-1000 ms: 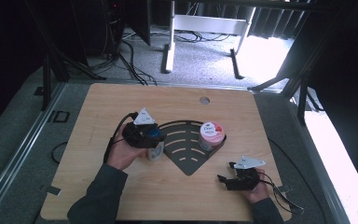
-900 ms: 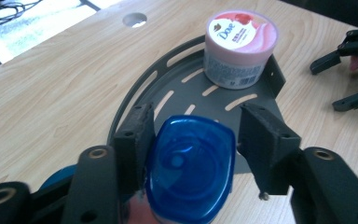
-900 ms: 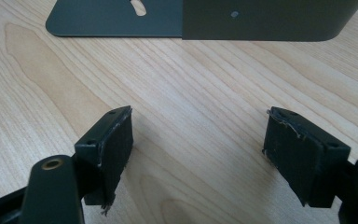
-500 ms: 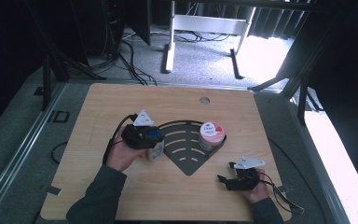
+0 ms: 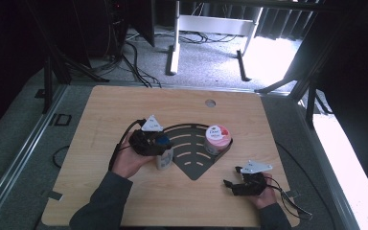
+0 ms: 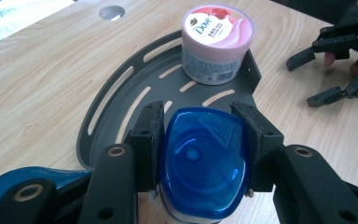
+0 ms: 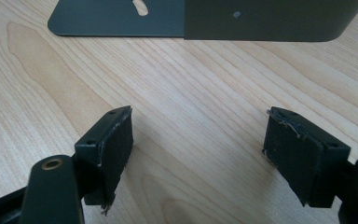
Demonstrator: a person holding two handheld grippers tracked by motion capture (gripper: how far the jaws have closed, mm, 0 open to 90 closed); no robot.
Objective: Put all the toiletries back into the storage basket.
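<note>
A small pale bottle with a blue cap [image 6: 205,158] stands at the left edge of a dark grey fan-shaped tray [image 5: 191,167]. My left gripper [image 6: 198,112] is shut on it, its pads pressing both sides of the cap after its jaws have just been closing. In the high view that gripper [image 5: 164,146] sits above the bottle [image 5: 164,160]. A pink Dove jar [image 5: 217,139] stands in the tray's right corner [image 6: 217,42]. My right gripper [image 5: 233,176] rests low over the table at the front right, open, with bare wood between its pads [image 7: 198,126].
The tray's dark wall [image 7: 261,18] lies just ahead of the right gripper. A round hole [image 5: 210,102] marks the table's far side. Cables trail from both grippers. Bare wood spreads left of the tray and along the front edge.
My left gripper has shifted slightly toward me over the blue-capped bottle. The right gripper and the Dove jar have stayed where they were.
</note>
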